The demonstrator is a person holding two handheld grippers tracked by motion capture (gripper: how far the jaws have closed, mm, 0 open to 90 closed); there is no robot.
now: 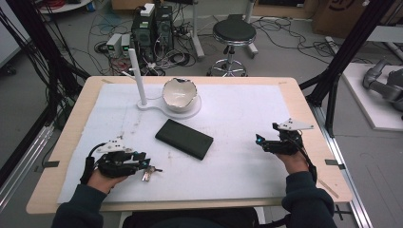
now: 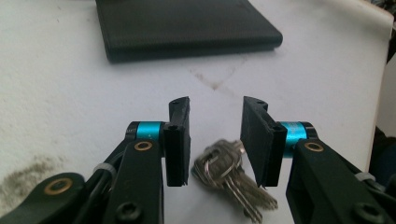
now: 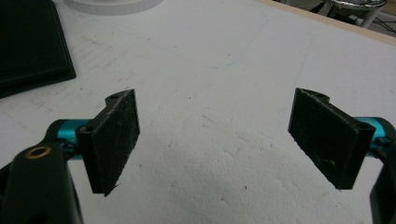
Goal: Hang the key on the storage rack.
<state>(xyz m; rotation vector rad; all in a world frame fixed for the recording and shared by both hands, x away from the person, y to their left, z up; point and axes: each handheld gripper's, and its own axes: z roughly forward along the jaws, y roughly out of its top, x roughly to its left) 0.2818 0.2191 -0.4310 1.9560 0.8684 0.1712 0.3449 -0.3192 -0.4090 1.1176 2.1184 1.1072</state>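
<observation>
Left gripper (image 2: 215,140): black frame, cyan collars behind flat black pads (image 2: 179,140), brass-coloured pivot rivets, black hex screws, grey three-cornered top plate. Right gripper (image 3: 215,140): same build, scuffed pads, black cable. Person wore dark teal sleeves (image 1: 306,199).

The high view looks forward and down from above the person's side, taking in the whole white surface (image 1: 237,109) and the floor beyond. The left gripper view sits low and close, facing across keys (image 2: 229,175) toward the black flat case (image 2: 187,25), which the high view shares. The right gripper view, equally low, catches what seems the same case's corner at its left edge.
</observation>
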